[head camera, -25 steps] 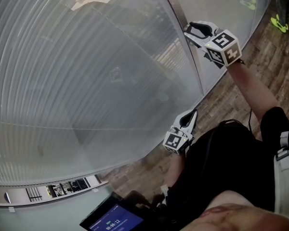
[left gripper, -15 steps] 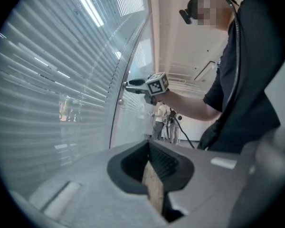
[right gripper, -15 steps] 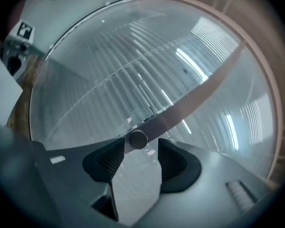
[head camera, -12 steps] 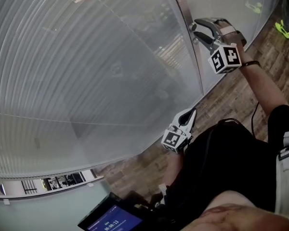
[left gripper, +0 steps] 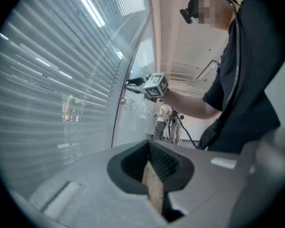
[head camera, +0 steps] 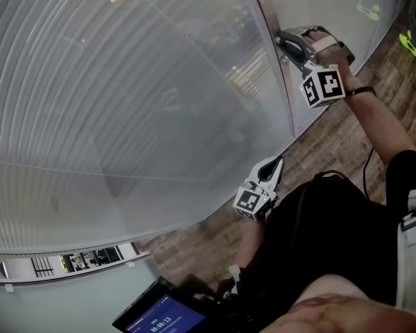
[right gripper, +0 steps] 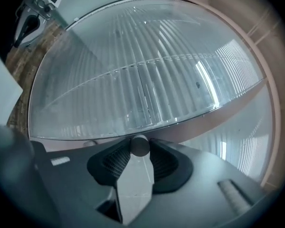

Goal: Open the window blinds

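Observation:
The window blinds hang behind glass, slats nearly flat; they also fill the right gripper view. A small round knob on the pale window frame sits between my right gripper's jaws. Those jaws have just been closing, and both pads press on its sides. In the head view the right gripper is against the frame at upper right, and the knob is hidden. My left gripper hangs low by the person's body, jaws together and holding nothing, and it looks along the window.
Wooden floor runs along the foot of the window. A tablet with a blue screen is at the bottom edge. Yellow-green items lie on the floor at far right. People stand far down the corridor.
The right gripper has rolled so its marker cube faces another way, has edged up to the frame, and its jaws have narrowed. The left gripper has stayed put.

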Demonstrator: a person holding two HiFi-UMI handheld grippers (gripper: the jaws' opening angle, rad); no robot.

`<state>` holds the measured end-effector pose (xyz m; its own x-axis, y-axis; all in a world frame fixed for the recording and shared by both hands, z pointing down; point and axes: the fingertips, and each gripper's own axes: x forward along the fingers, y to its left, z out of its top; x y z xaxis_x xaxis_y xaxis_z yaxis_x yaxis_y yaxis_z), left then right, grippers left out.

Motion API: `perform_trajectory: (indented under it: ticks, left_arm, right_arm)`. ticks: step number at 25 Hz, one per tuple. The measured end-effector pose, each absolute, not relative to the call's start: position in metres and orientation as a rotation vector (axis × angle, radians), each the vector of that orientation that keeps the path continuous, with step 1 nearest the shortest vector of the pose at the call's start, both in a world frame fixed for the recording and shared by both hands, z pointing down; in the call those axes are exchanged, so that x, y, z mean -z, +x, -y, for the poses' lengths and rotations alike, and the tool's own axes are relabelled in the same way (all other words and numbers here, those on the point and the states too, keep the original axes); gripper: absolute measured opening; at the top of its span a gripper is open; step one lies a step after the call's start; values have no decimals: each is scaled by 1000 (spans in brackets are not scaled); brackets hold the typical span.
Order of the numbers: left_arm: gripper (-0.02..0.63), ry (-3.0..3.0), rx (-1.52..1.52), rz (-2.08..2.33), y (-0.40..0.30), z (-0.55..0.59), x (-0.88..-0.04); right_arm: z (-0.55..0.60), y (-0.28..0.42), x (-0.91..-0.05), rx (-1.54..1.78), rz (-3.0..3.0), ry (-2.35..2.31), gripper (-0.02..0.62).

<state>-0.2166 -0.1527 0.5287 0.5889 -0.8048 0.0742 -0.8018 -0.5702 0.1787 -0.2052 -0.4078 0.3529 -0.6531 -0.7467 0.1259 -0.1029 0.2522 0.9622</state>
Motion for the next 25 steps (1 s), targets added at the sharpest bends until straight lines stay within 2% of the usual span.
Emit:
perform_trajectory:
  ticks: [7,13,25]
  left_arm:
    - [-2,2625,28,1338,-218,154,-529]
    - [-2,2635,22,1328,-216,153,-528]
    - [-2,2647,10,1312,-213,152,-528]
  right_arm:
    - [408,-205,-352,1414,1959,794,127]
    - [408,-204,-347,1237,2132,844,127]
    - [414,-200,-344,602,2578,957,129]
